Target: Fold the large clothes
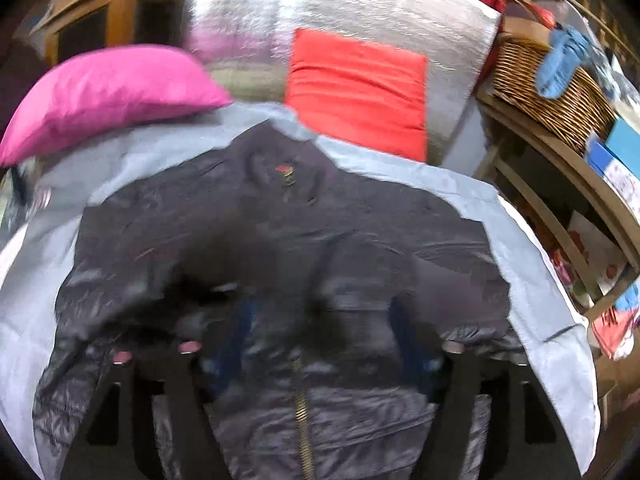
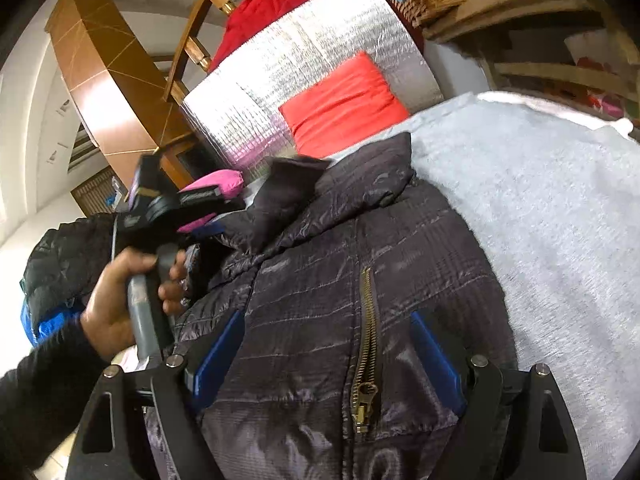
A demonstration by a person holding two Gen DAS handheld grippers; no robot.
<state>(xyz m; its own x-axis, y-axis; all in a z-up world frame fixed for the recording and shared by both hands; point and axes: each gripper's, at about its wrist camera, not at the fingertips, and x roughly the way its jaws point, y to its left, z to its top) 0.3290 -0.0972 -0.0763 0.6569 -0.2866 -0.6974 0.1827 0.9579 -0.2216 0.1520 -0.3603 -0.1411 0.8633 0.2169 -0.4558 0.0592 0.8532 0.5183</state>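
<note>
A dark quilted jacket [image 2: 320, 280] lies spread on a light grey sheet [image 2: 540, 220], its brass zipper [image 2: 366, 340] running up the middle. The collar end [image 2: 360, 168] lies toward the sheet's far edge, where a red cushion [image 2: 344, 108] leans on a silver foil-faced panel [image 2: 304, 48]. A pink pillow [image 1: 108, 92] sits at the sheet's far left corner in the left wrist view. Bare sheet shows along the jacket's right side, out to the sheet's right edge.

The right gripper [image 2: 328, 360] stands spread wide, its blue pads on either side of the zipper just above the fabric; whether they touch the fabric cannot be told, and nothing is pinched. The left gripper [image 1: 320, 320], seen blurred in its own view, is also spread over the jacket, with nothing pinched between its pads. In the right wrist view a hand [image 2: 124, 296] in a dark sleeve holds it by the handle above the jacket's left shoulder, near the collar.

Beyond the sheet's right edge stands a wooden shelf [image 1: 560, 152] with a wicker basket [image 1: 552, 92] on top. A wooden cabinet [image 2: 104, 80] stands at far left.
</note>
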